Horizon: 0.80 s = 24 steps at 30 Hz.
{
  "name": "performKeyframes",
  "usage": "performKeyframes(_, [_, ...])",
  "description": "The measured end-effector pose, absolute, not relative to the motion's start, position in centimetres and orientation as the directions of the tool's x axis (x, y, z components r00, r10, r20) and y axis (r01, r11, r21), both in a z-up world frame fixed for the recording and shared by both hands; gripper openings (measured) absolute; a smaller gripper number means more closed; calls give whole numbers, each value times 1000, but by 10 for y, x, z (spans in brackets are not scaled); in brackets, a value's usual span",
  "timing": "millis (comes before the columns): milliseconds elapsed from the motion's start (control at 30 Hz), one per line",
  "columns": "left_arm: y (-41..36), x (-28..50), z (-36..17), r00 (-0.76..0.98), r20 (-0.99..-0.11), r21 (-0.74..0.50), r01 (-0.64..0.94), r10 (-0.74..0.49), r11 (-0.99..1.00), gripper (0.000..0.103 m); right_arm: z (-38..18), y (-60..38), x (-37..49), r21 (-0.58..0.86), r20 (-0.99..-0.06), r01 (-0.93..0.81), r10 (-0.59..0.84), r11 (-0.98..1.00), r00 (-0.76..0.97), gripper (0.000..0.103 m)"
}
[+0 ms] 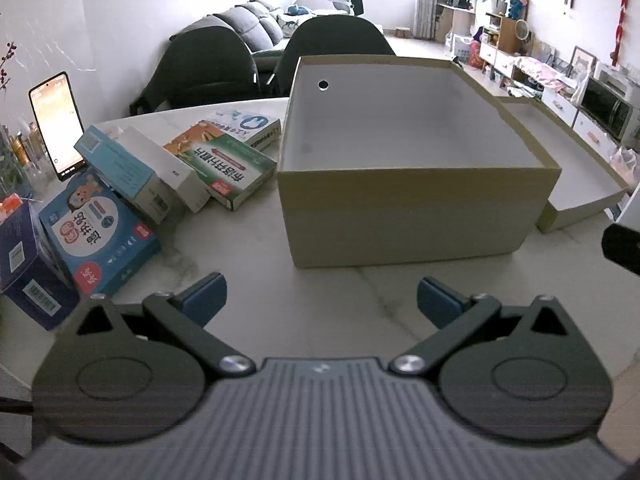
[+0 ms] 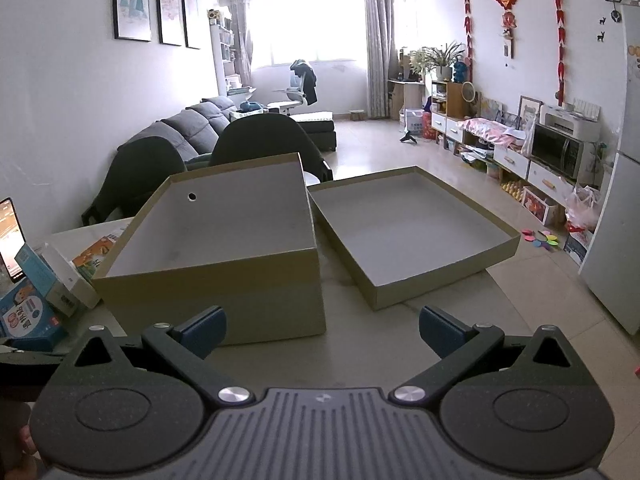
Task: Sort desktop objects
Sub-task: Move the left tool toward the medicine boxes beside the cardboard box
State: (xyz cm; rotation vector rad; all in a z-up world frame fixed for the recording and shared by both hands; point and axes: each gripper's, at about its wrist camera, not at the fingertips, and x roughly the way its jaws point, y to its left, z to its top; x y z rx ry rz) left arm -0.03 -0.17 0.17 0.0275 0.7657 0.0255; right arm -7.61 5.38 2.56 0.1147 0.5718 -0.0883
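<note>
Holding both tools released, we see the small printed cardboard packets (image 1: 140, 184) heaped toward the bench's left edge, left of the open tan cardboard box (image 1: 416, 184), nearer our left tool (image 1: 320, 300) than the right tool (image 2: 322, 330).

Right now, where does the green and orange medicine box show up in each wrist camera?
Left wrist: the green and orange medicine box lies left of centre, beside the open cardboard box.
Right wrist: only a sliver of it shows at the left, behind the cardboard box's corner.
Shared landmark: the round hole in the box's back wall.
</note>
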Motion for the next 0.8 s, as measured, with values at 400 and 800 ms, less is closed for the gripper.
performKeyframes(400, [-12,1,10,714,-697,45,-45,64,998,103,31,55,-81,88,-542,112,-47,990,839,103])
performKeyframes(800, [-31,11,19,706,-702,62,-68,92,996,103,32,57,-81,86,-552,105,-41,991,833,103])
